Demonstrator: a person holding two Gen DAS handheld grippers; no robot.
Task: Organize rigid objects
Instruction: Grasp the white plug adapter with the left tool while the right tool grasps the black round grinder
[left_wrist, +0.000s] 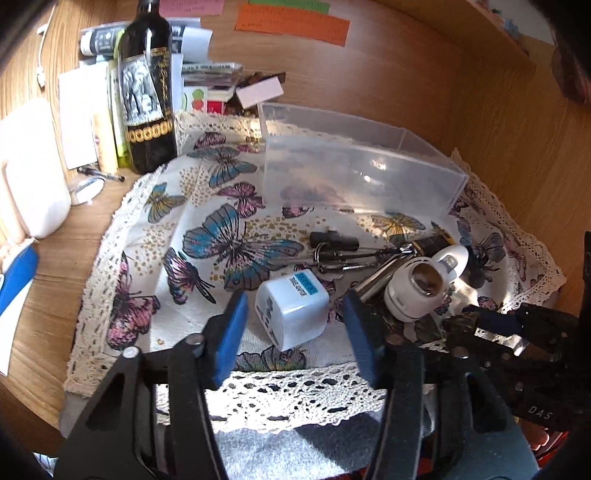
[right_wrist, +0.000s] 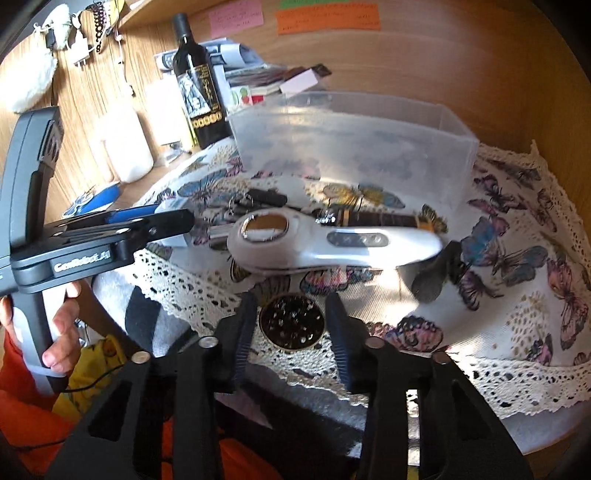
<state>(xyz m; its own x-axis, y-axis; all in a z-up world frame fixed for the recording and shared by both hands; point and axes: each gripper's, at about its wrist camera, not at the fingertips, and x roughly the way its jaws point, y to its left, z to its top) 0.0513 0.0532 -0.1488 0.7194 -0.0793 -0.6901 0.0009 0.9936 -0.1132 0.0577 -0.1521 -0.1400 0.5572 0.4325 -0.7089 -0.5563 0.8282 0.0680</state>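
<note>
My left gripper (left_wrist: 295, 317) is open with a white cube travel adapter (left_wrist: 291, 314) lying on the butterfly cloth between its blue fingers, not touched. My right gripper (right_wrist: 291, 325) is open around a round dark sparkly disc (right_wrist: 291, 326) near the cloth's lace edge; contact is not clear. A white hand-held device (right_wrist: 325, 240) with an oval window lies beyond it; it also shows in the left wrist view (left_wrist: 417, 286). A black corkscrew and keys (left_wrist: 340, 251) and a dark tube (right_wrist: 380, 219) lie behind. A clear plastic box (left_wrist: 354, 166) stands further back.
A dark wine bottle (left_wrist: 149, 92) stands at the back left beside papers, a pen (left_wrist: 101, 173) and a white container (left_wrist: 29, 177). Wooden walls enclose the back and right. The left gripper's body (right_wrist: 74, 236) sits at the left of the right wrist view.
</note>
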